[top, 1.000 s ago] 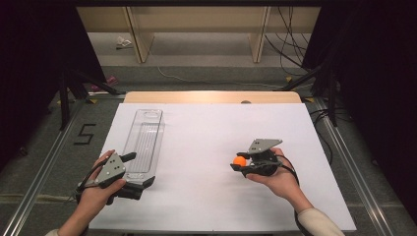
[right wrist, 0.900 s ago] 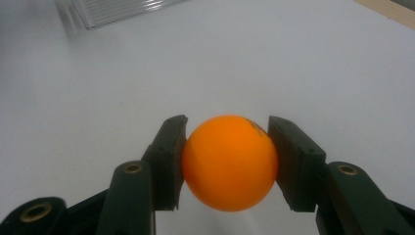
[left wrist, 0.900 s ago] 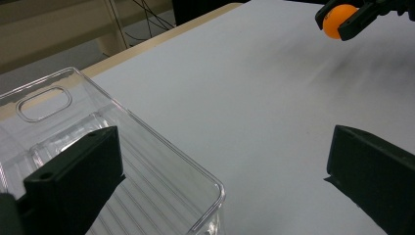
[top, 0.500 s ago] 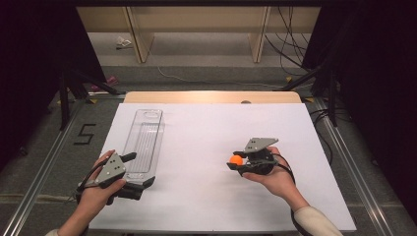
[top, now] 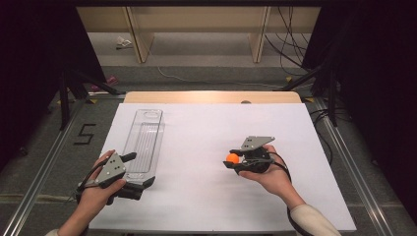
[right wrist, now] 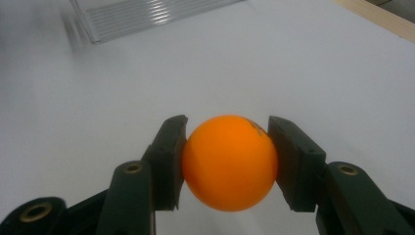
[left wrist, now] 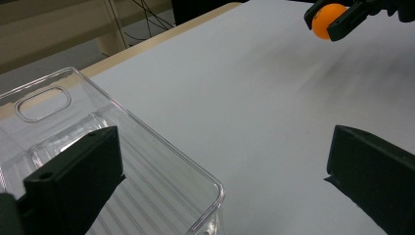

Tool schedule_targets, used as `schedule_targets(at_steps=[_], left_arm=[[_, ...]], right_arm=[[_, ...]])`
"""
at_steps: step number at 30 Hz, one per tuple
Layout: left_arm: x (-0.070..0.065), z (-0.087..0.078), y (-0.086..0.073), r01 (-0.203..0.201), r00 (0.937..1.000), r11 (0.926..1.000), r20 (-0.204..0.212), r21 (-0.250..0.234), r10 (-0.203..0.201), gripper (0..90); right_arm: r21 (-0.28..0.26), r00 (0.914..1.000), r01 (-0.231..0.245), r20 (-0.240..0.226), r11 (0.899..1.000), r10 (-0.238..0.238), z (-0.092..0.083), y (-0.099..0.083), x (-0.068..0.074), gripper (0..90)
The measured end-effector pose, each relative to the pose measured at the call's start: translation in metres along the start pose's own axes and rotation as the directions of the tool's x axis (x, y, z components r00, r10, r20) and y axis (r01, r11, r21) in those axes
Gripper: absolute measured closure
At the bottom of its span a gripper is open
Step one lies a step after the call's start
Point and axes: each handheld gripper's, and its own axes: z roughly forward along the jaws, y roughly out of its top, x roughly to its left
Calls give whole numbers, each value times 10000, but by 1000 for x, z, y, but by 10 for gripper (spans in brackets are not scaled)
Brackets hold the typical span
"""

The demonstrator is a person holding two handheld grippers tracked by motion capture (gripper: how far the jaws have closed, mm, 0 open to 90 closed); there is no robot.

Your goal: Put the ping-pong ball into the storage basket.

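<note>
A: Right gripper [top: 235, 161]? Pose, grip?

B: Right hand [top: 268, 173] lies low over the white surface [top: 206, 142], right of centre, jaws pointing left. They clamp an orange ball [right wrist: 229, 161] from both sides. A dark mark on the ball, unreadable.

A: Left gripper [top: 135, 169]?

B: At the near left corner, jaws spread wide, one on either side of the near end wall of the clear tray [top: 142, 142]; contact unclear. A "5" [top: 84, 133] marked on the floor, left.
</note>
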Motion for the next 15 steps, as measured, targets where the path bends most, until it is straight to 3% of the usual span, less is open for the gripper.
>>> schedule_targets(at_steps=[15], left_arm=[[0, 0, 0, -7, 10000, 10000, 1, -1, 7, 0]], right_arm=[[-97, 10000, 49, -65, 9999, -50, 7, 6, 1, 513]])
